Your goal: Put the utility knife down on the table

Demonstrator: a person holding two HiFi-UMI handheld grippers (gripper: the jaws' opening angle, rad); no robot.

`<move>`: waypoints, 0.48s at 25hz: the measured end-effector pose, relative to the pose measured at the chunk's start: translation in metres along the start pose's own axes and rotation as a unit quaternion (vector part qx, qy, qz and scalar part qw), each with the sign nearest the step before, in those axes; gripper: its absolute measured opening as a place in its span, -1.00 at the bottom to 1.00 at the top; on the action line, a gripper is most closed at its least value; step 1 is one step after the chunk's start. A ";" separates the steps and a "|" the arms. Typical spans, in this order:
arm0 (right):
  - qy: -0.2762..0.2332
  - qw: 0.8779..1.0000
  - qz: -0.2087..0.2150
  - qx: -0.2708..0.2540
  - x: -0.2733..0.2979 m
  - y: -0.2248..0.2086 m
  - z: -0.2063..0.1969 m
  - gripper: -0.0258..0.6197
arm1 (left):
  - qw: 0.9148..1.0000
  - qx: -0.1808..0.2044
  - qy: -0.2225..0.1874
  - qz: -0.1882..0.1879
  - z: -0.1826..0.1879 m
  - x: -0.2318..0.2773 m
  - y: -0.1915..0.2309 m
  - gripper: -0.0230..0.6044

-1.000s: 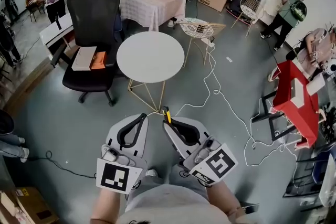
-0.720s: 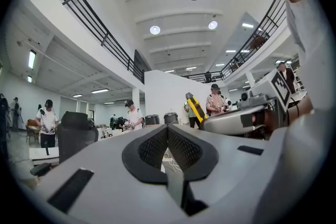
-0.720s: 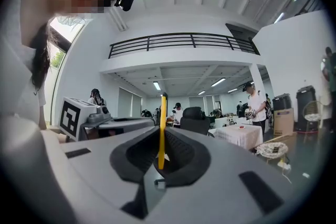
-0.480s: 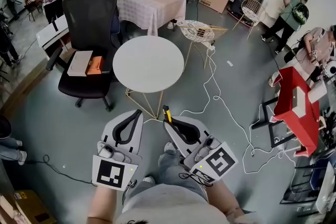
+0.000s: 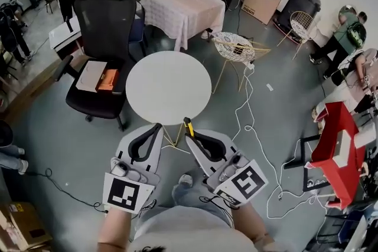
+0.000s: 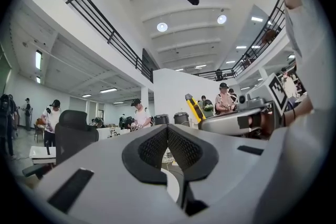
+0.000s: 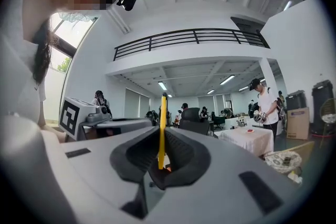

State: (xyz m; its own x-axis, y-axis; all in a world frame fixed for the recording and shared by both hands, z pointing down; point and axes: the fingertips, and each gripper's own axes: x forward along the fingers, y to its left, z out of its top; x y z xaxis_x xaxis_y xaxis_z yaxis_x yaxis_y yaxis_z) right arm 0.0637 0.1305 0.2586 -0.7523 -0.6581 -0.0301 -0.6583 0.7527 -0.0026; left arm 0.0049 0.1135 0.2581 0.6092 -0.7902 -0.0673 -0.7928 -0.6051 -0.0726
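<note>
My right gripper is shut on a yellow and black utility knife, whose tip sticks out past the jaws toward the round white table. In the right gripper view the utility knife stands as a thin yellow strip pinched between the black pads. My left gripper is shut with nothing in it, held beside the right one, just short of the table's near edge. In the left gripper view the gripper has its pads pressed together, and the knife shows to the right.
A black office chair holding a flat box and an orange item stands left of the table. A wire stool and a white cable lie to the right. A cloth-covered table, a red stand and several people are around.
The view has shifted forward: the round table now lies closer to both grippers. The grippers keep the same pose, the knife still held in the right one.
</note>
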 end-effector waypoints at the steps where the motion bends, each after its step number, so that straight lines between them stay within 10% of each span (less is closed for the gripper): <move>1: 0.000 1.000 0.005 0.000 0.003 -0.010 0.000 -0.82 | 1.000 -0.001 0.000 0.005 0.000 0.010 0.002 -0.90; 12: -0.002 0.999 0.047 0.014 0.027 -0.077 -0.014 -0.82 | 0.999 0.010 0.016 0.037 -0.016 0.075 0.015 -0.90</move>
State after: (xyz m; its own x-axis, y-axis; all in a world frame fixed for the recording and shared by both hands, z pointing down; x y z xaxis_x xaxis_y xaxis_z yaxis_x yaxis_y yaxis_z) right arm 0.0932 0.0546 0.2715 -0.8105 -0.5847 -0.0353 -0.5840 0.8113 -0.0279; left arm 0.0388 0.0438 0.2679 0.5471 -0.8361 -0.0412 -0.8355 -0.5423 -0.0890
